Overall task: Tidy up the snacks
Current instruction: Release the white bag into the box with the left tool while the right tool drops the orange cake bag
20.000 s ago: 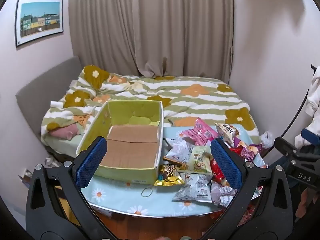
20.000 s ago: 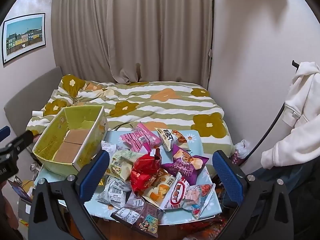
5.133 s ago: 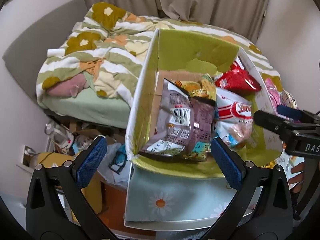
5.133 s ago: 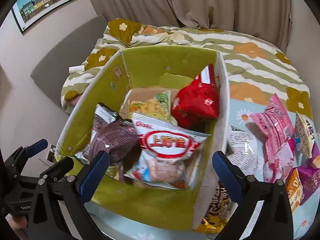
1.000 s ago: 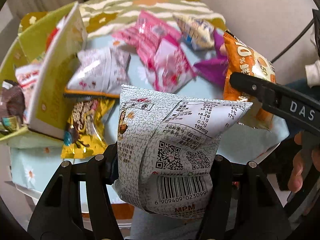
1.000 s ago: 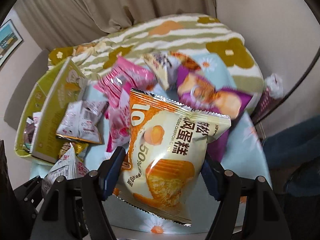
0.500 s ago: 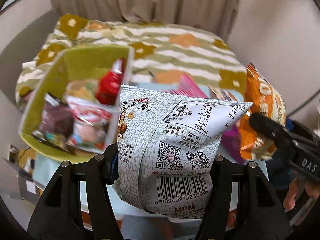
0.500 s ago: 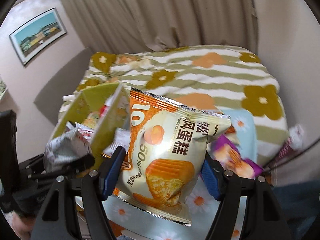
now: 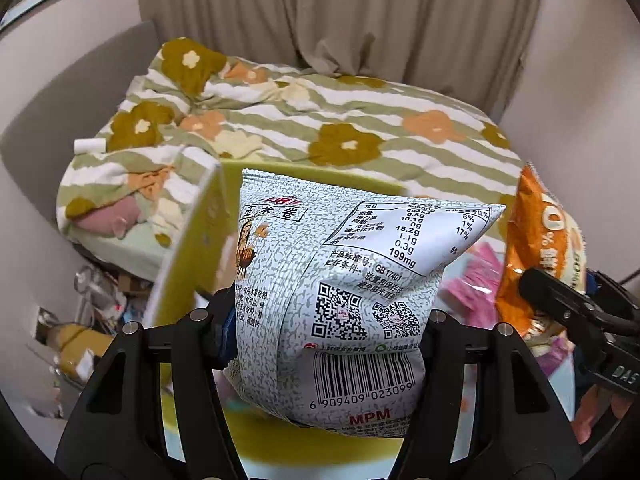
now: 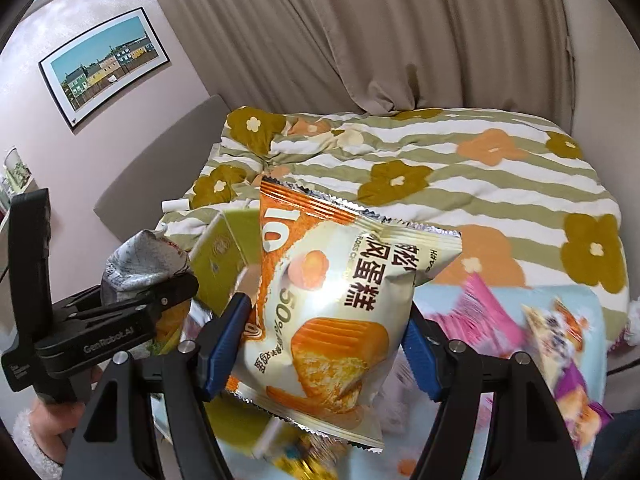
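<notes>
Left gripper [image 9: 326, 344] around grey packet [image 9: 344, 280], right gripper [image 10: 324, 346] around orange packet [image 10: 336, 304].

Left gripper [image 9: 326, 334] clamping grey-white snack bag [image 9: 348, 300], green box [image 9: 200, 248] behind, orange bag [image 9: 536, 248] right

- A grey-white snack bag [image 9: 344, 300], barcode side showing, is held upright above the green box [image 9: 192, 248].
- An orange-and-cream cake bag [image 10: 336, 304] is held tilted beside it.
- Pink packets [image 10: 480, 316] lie blurred on the table.
</notes>
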The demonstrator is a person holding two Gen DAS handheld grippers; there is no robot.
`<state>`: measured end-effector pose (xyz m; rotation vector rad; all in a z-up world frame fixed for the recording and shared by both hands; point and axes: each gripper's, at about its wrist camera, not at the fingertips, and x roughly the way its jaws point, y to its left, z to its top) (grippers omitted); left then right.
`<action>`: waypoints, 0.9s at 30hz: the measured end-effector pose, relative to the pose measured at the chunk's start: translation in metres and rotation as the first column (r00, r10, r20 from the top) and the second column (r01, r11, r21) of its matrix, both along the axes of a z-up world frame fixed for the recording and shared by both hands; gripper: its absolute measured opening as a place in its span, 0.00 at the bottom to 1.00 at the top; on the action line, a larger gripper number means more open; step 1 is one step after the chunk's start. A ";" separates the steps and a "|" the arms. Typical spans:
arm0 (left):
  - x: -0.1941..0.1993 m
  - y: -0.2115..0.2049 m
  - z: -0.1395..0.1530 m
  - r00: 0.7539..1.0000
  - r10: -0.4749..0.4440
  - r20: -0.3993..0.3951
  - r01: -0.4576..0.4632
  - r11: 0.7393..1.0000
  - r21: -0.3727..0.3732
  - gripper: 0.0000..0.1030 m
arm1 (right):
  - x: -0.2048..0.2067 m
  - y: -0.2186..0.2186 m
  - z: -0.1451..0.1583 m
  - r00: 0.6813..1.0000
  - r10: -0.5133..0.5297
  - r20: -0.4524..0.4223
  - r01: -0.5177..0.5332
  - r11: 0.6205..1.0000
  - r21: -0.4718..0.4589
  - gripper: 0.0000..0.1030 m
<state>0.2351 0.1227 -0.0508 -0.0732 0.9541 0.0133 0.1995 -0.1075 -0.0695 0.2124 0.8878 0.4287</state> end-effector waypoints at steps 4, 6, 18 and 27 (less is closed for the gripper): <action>0.043 0.033 -0.023 0.999 -0.020 -0.040 0.020 1.000 0.004 0.58 | 0.030 0.033 -0.006 1.000 -0.015 -0.019 0.014 1.000 -0.020 0.66; 0.061 0.042 -0.038 0.997 -0.036 -0.068 0.037 0.999 0.005 0.58 | 0.041 0.048 -0.011 0.999 -0.023 -0.031 0.022 0.999 -0.038 0.66; 0.092 0.053 -0.079 0.984 -0.143 -0.111 0.138 0.989 -0.045 1.00 | 0.059 0.069 -0.042 0.986 -0.115 -0.122 0.103 0.990 -0.101 0.66; 0.050 0.060 -0.062 0.990 -0.099 -0.095 0.098 0.995 -0.019 1.00 | 0.061 0.073 -0.037 0.990 -0.063 -0.124 0.055 0.996 -0.066 0.66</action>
